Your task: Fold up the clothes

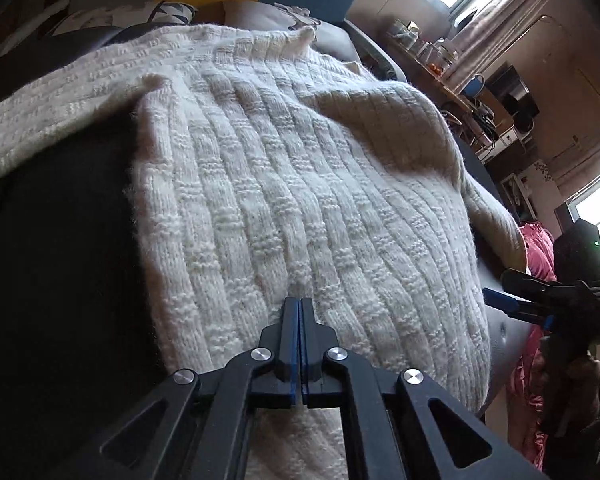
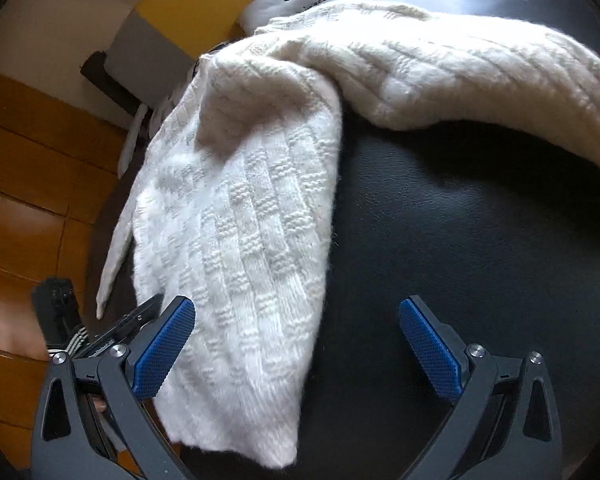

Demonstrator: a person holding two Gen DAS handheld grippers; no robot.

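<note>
Sweater: cream wool-like knit, ribbed, fuzzy, matt. Seat: black leather-look, fine grain, slight sheen. Right gripper: matt black plastic, blue knurled pads, bright metal pins. Floor: glossy wood.

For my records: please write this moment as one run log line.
left claw: shut on sweater | right claw: open, empty | sweater on black seat
</note>
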